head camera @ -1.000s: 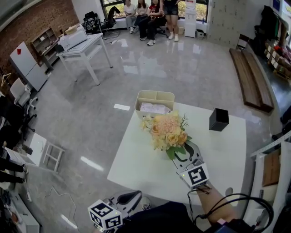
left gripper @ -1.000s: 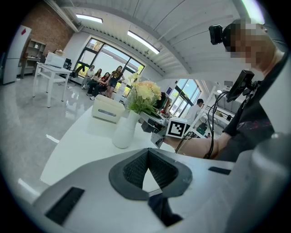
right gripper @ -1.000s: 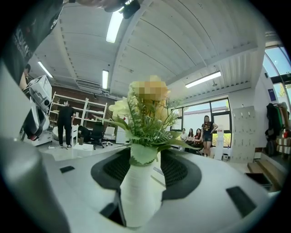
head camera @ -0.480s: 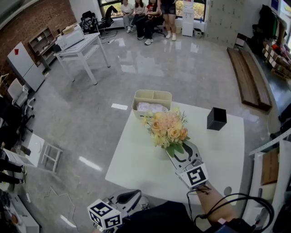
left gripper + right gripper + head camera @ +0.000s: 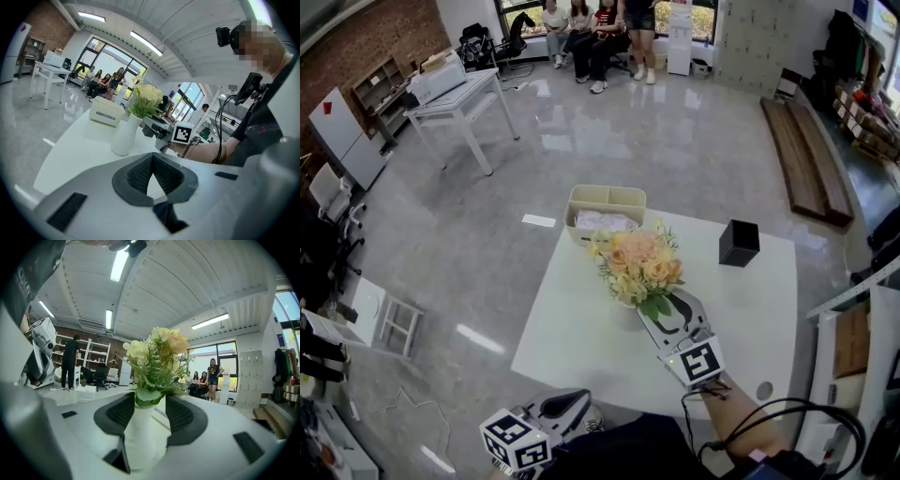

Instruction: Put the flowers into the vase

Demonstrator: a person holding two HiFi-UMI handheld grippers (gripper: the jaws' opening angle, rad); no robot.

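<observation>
Right tongs (image 5: 654,311) apart astride flowers (image 5: 639,267); vase (image 5: 626,317) mid table (image 5: 581,356).

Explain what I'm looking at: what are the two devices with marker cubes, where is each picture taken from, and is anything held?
No robot here: a person holds a two-jaw tool in each hand. The wide picture comes from a camera on their head, looking down; the other two come from cameras riding on each tool. On the white table stand a white vase with flowers in it, a beige box and a black box. The right tool is open, its jaws either side of the vase, gripping nothing. The left tool hangs near the person, off the table, shut and empty.
</observation>
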